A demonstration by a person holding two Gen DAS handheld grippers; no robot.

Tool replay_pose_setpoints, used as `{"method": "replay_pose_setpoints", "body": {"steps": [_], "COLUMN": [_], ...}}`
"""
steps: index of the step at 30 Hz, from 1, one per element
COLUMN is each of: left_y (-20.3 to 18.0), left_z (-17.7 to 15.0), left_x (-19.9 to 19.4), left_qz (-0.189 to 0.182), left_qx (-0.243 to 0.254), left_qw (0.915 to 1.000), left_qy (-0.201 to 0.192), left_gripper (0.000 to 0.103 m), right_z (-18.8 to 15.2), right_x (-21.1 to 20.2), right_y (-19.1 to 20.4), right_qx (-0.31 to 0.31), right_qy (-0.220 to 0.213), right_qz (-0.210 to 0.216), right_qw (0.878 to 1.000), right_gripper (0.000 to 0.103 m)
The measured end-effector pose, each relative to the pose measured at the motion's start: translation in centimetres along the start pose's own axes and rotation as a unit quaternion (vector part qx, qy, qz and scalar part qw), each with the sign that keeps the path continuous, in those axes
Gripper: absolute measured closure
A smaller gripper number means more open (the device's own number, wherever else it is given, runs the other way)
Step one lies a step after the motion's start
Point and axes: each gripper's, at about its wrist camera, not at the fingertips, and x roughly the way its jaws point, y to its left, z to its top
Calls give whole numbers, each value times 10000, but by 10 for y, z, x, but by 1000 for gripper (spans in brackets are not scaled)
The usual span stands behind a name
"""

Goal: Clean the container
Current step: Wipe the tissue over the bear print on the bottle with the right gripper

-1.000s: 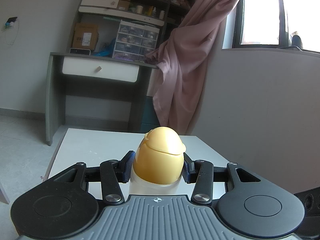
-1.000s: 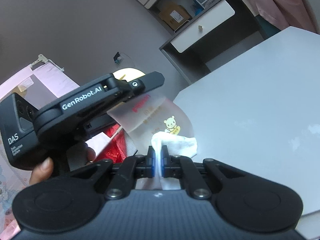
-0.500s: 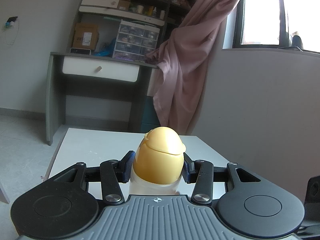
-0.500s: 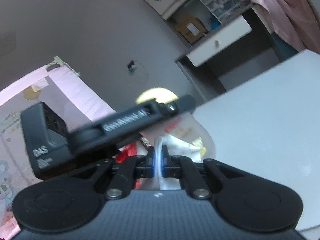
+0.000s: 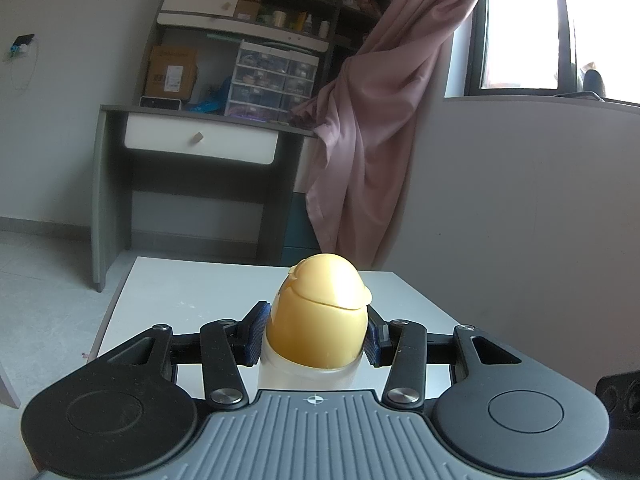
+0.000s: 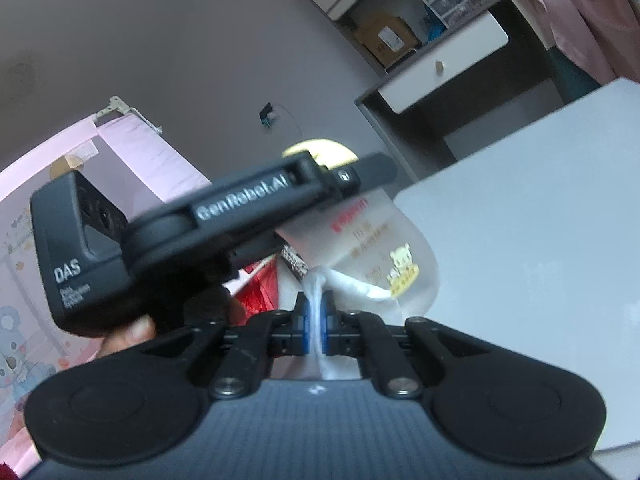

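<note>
Between left claw (image 5: 316, 334) pads, container (image 5: 318, 320) clamped

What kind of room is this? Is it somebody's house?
Probably a room at home, maybe a bedroom or study: there is a desk with a drawer, cluttered shelves above it, and a pink curtain by the window.

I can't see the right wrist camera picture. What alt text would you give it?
The right gripper pinches a white tissue against the side of a clear bottle with a yellow cap. The left gripper holds the bottle above a white table. The picture is somewhat blurred.
</note>
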Motion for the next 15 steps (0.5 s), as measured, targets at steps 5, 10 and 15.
{"method": "replay_pose_setpoints", "body": {"steps": [5,10,15], "left_y": [0,0,0], "left_z": [-1,-2,-1], "left_x": [-1,-1,-2], "left_qz": [1,5,6], "left_qx": [8,12,11], "left_qw": [10000,10000,10000], "left_qy": [-4,-2,-3], "left_gripper": [56,56,56], "right_z": [-7,-10,3], "right_x": [1,2,2], "right_y": [-5,-9,-16], "right_qx": [21,105,121], "right_qy": [135,177,149], "right_qz": [-191,-310,-298], "right_qw": [9997,9993,9994], "right_gripper": [97,97,97]}}
